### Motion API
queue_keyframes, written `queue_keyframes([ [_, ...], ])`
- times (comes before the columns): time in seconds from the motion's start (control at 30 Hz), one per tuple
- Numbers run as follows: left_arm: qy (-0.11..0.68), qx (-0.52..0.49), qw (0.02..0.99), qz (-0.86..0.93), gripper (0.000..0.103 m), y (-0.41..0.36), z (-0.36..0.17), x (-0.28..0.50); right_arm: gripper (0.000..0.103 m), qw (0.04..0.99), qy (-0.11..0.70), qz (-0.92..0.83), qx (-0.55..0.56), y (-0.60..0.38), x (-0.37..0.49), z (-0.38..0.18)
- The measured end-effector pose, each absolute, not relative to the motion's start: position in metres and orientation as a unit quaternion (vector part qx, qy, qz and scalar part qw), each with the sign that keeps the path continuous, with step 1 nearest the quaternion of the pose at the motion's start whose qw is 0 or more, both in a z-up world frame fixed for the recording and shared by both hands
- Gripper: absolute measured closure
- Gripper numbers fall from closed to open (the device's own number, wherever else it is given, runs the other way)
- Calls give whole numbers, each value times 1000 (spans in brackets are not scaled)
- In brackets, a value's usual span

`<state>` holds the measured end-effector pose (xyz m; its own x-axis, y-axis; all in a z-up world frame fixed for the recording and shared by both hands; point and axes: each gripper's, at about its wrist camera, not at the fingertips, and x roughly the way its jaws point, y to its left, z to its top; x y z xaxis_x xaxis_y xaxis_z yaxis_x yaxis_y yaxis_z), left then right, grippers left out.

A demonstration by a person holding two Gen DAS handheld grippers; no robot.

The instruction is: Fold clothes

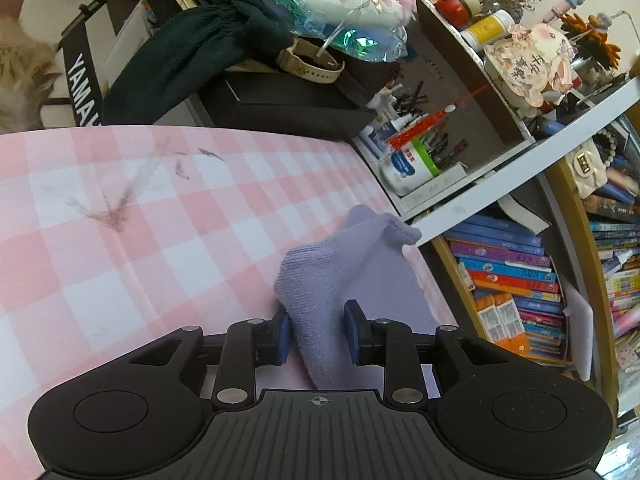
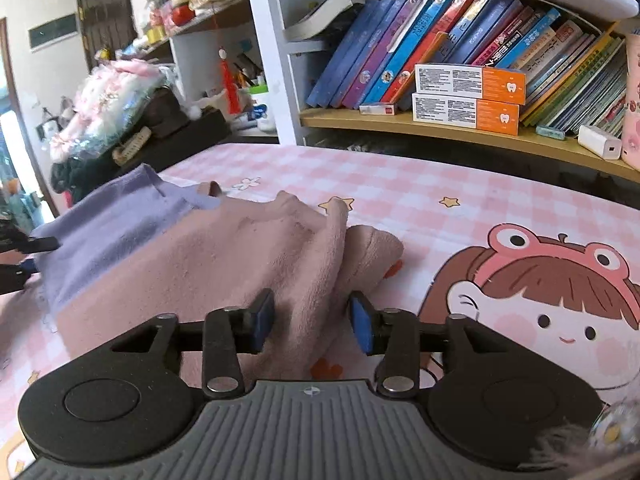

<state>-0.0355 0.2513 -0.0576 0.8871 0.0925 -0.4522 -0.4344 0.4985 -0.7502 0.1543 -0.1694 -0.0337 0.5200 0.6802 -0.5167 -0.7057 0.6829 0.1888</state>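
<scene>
A two-tone cloth lies on the pink checked table (image 1: 120, 240). Its lilac part (image 1: 320, 280) runs between the blue pads of my left gripper (image 1: 318, 332), which stand apart on either side of a raised fold. In the right wrist view the lilac part (image 2: 108, 224) lies at the left, and the pink part (image 2: 224, 256) is bunched in a ridge. My right gripper (image 2: 312, 322) straddles that pink ridge with its pads apart and not pressing it. The left gripper's fingers (image 2: 24, 246) show at the left edge.
A bookshelf (image 2: 440, 128) with books and orange boxes stands behind the table. A cluttered shelf with bottles and pens (image 1: 416, 152) and a black box with dark clothes (image 1: 280, 96) sit at the table's far edge. A cartoon girl print (image 2: 552, 300) covers the table's right part.
</scene>
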Motion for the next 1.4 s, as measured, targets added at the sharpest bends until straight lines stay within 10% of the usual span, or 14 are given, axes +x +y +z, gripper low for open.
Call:
queue_keyframes([
  [0.67,172,-472,850,156,67,249,-58,-32,17,839,230,482,-101,-221,87,-26],
  [1.4,173,-464,855,157,67,247,-58,-31,18,868,228,433,-86,-225,97,-26],
])
